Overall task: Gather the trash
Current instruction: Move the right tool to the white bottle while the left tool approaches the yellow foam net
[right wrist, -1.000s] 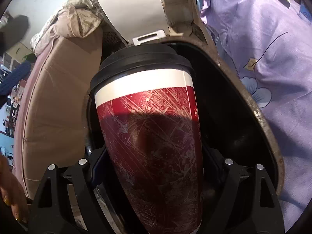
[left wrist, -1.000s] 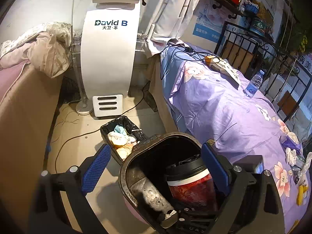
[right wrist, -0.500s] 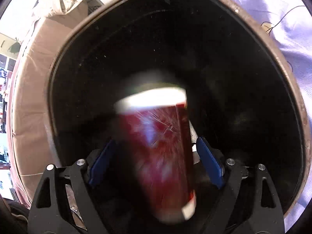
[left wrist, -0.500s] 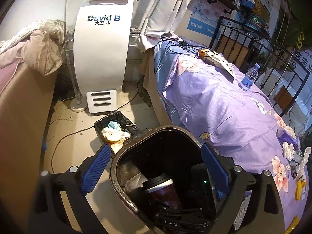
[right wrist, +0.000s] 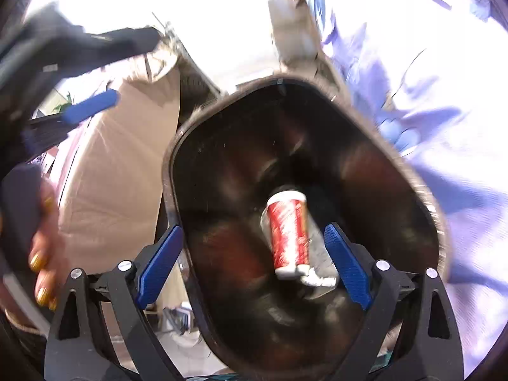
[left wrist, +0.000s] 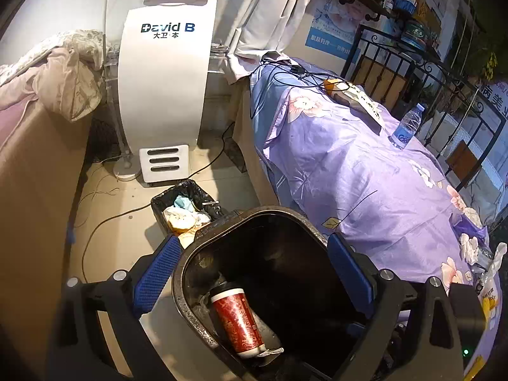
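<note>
A red paper cup with a black lid (left wrist: 236,320) lies tilted at the bottom of the black trash bin (left wrist: 285,211). In the right wrist view the cup (right wrist: 290,235) lies loose deep in the bin (right wrist: 168,171), well below my right gripper (right wrist: 254,263). That gripper's jaws are opening and nothing is between the pads. My left gripper (left wrist: 252,273) hovers open over the bin's mouth, its pads to either side of the rim. One of its blue fingers (right wrist: 92,108) shows above and to the left of the bin.
A small bin full of paper waste (left wrist: 185,209) stands on the floor before a white machine (left wrist: 165,89). To the right is a purple bedspread (left wrist: 349,165) with a water bottle (left wrist: 408,127) and crumpled tissues (left wrist: 473,247). Cables (left wrist: 104,219) cross the floor.
The cup left my right gripper and dropped to the bottom of the bin. The right gripper opened and pulled up and back. The left gripper stayed nearly still.
</note>
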`<state>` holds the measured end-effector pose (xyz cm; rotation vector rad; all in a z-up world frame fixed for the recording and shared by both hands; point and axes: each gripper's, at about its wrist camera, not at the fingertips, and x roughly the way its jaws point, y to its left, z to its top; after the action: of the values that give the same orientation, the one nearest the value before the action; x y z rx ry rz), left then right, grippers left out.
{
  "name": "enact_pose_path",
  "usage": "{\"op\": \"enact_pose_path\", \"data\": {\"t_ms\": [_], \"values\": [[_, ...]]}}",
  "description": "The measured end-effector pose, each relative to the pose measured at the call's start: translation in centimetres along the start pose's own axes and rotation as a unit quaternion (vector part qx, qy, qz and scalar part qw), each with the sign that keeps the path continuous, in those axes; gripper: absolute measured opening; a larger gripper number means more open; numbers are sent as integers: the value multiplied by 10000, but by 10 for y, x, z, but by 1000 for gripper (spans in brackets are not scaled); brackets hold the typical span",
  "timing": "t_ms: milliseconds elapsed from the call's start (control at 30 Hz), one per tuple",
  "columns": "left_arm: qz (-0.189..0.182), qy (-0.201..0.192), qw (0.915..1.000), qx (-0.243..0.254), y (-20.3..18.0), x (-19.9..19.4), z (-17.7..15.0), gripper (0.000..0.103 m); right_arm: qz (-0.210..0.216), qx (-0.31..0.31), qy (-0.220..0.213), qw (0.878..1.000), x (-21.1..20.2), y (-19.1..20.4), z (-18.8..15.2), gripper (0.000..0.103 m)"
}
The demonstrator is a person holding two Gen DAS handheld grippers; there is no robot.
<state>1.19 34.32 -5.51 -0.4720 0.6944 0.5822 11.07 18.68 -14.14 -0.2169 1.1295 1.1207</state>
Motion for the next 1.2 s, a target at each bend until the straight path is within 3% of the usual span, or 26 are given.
{"op": "enact_pose_path", "data": {"t_ms": [200,333,633,800,900,1100,1200], "values": [[-121,99,9998,125,-19,5,-2,92,87,108,-673,9976,-51,-3,-23,90],[-329,230,9984,394,-47,9,-10,92,-69,176,-1110,9936,-89,-11,-38,90],[-1234,532,9822,1316,-146,15,-41,92,-1009,695,-1962,9729,-173,-55,-84,90],[-1797,808,9604,1970,-208,15,-68,92,-1505,1241,-2173,9564,-219,-91,-111,90],[-2137,990,9415,2410,-244,13,-88,92,-1997,1503,-2162,9438,-239,-114,-129,90],[-2709,1268,9016,3124,-306,5,-127,92,-2484,2082,-2037,9238,-271,-172,-174,90],[-2870,1333,8874,3353,-331,3,-140,92,-2790,2153,-1865,9171,-287,-198,-189,90]]}}
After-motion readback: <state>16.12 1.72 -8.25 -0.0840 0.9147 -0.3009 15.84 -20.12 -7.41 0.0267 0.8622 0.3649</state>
